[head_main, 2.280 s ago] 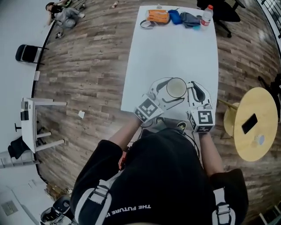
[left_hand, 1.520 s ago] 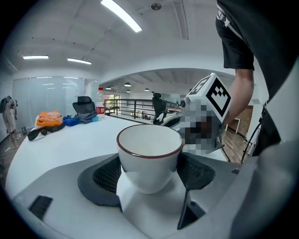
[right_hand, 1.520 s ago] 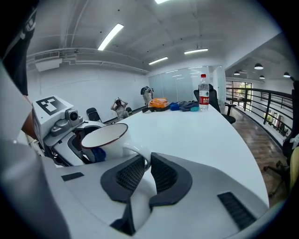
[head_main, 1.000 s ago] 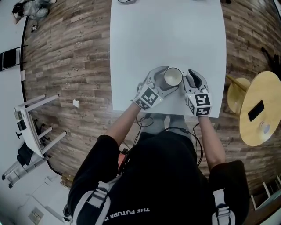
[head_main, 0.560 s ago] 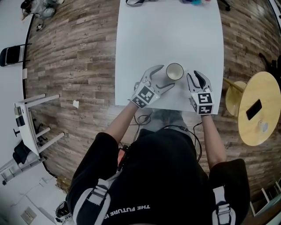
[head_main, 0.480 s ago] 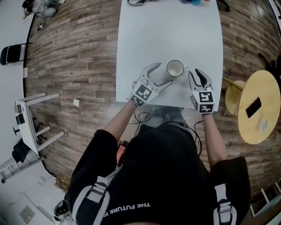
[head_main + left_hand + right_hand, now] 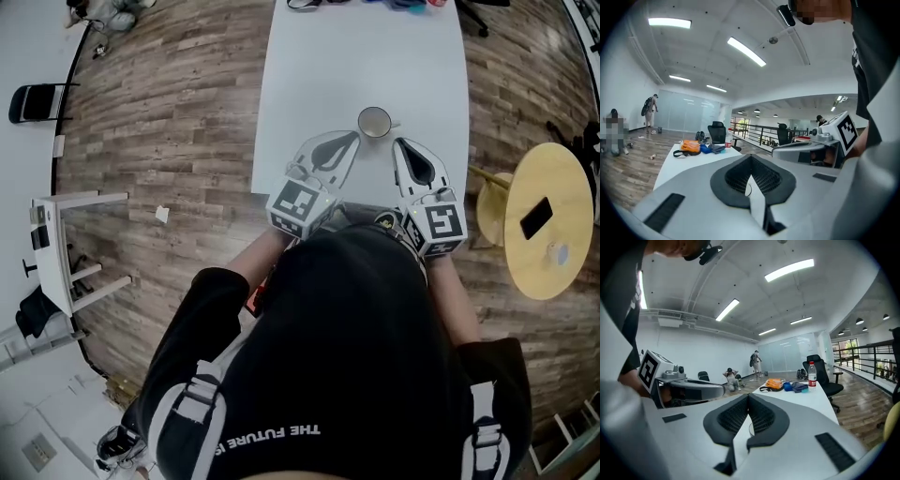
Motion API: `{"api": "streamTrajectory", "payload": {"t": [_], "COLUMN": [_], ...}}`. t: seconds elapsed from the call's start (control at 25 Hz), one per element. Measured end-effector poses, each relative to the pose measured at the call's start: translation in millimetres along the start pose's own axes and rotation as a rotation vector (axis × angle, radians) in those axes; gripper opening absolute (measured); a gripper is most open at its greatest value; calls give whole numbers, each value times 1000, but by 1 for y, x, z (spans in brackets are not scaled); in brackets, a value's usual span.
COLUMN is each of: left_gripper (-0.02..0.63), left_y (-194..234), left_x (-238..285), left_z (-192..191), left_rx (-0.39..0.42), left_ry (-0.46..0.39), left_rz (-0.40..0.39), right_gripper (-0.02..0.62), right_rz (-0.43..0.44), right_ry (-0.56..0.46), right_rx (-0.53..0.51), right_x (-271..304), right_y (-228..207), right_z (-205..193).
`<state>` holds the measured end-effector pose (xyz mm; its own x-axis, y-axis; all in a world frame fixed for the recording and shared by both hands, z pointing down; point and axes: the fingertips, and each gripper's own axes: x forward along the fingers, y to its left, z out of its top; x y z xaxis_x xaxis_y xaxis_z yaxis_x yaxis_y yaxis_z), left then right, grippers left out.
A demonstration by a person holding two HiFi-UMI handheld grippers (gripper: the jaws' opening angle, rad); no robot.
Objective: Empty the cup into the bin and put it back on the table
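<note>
White cup (image 7: 375,122), upright, round open mouth, small handle, on table (image 7: 375,56)

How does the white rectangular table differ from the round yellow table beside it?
The white rectangular table is larger and long; the round yellow table is small. The white one carries a white cup; the round one a dark phone. Both stand on wood-plank floor.
</note>
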<state>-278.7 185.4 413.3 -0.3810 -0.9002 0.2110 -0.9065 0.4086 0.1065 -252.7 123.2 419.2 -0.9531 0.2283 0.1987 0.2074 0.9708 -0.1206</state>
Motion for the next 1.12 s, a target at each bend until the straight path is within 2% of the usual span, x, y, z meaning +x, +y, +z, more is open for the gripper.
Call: {"api": "streamTrajectory", "payload": {"t": [0.12, 0.32, 0.8, 1.12], "left_gripper": [20, 20, 20, 20], "left_y": [-15, -19, -14, -25], "left_x": [1, 1, -8, -3], "left_z": [14, 20, 14, 15], "left_rx": [6, 6, 8, -4], "left_ry": [-19, -14, 12, 14], "left_rz": [-13, -26, -15, -22], "right_gripper": [15, 15, 15, 15], "right_rz": [29, 28, 41, 28], "right_ry": [-30, -41, -50, -46], "right_rx": [-21, -94, -82, -75], "right_x": [-6, -3, 2, -8], "right_y": [11, 14, 23, 15], "right_z": [8, 20, 19, 15]}}
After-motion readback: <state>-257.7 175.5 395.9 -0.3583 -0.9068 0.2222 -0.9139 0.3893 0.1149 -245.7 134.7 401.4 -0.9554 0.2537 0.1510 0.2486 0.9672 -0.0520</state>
